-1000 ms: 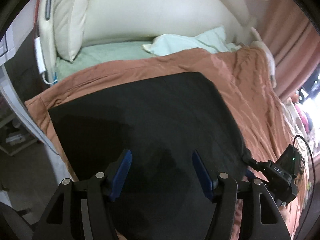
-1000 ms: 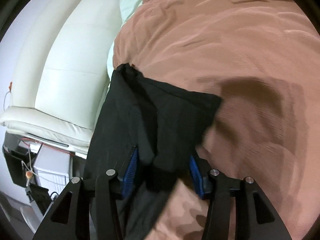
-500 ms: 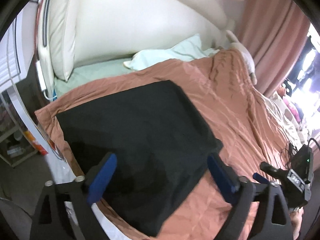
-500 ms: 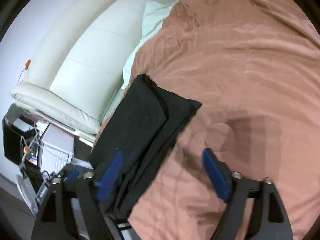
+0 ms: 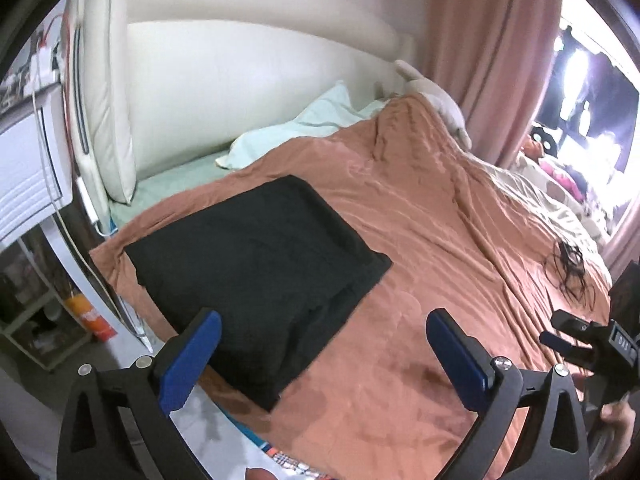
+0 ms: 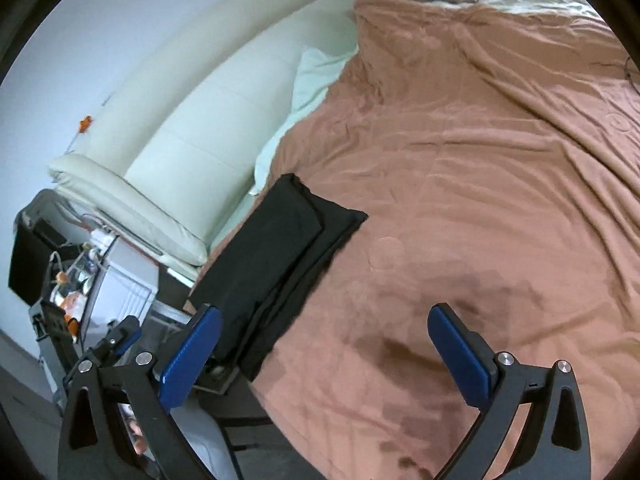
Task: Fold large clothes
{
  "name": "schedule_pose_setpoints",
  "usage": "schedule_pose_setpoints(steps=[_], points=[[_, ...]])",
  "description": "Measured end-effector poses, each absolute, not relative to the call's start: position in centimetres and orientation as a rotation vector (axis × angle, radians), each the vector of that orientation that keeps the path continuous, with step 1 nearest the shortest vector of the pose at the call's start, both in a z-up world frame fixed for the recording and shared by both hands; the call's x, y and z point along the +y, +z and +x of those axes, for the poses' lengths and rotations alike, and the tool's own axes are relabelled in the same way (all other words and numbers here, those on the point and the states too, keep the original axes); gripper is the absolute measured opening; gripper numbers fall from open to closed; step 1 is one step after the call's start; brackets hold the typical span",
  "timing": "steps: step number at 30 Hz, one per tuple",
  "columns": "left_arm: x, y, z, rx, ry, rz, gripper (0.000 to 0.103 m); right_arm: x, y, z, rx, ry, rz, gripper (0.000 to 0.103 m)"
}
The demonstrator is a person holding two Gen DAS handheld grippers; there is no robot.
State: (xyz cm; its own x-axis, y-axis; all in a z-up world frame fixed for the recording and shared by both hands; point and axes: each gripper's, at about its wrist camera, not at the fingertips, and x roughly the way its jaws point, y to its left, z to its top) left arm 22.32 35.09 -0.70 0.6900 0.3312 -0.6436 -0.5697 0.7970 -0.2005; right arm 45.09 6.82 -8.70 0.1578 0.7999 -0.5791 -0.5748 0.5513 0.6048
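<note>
A black garment (image 5: 256,268) lies folded into a flat rectangle near the bed's left edge, on the rust-coloured bedspread (image 5: 440,240). It also shows in the right wrist view (image 6: 280,256), left of centre. My left gripper (image 5: 320,352) is open and empty, held above and back from the garment's near edge. My right gripper (image 6: 320,348) is open and empty, above the bedspread, with the garment to its left. The right gripper's body (image 5: 592,344) shows at the right edge of the left wrist view.
A cream padded headboard (image 5: 248,80) and pale green pillow (image 5: 304,128) lie beyond the garment. A white cabinet (image 5: 24,168) and shelf clutter stand left of the bed. Pink curtains (image 5: 492,52) hang at the far right. A tangle of black cable (image 5: 572,272) lies on the bedspread.
Both grippers have opened wide, let go of the black garment and pulled up and back from it. The garment now lies flat and folded on the bed.
</note>
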Motion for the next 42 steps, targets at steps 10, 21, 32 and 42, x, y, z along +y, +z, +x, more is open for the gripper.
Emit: schedule_pose_setpoints(steps=[10,21,32,42], points=[[28.7,0.1,18.9,0.619,0.449,-0.356,0.103,0.1,-7.0,40.5,0.92,0.942,0.224,0.103],[20.7,0.5,14.3,0.61,0.379,-0.234,0.103,-8.0,-4.9,33.5,0.783,0.845,0.128,0.103],[13.0,0.8,9.0,0.524,0.293,-0.119,0.103,-15.8,-4.9,25.8,0.684,0.766,0.146,0.103],[10.0,0.6,4.3,0.437,0.238,-0.108,0.103,-20.4,-4.9,18.9,0.566,0.679,0.139,0.103]])
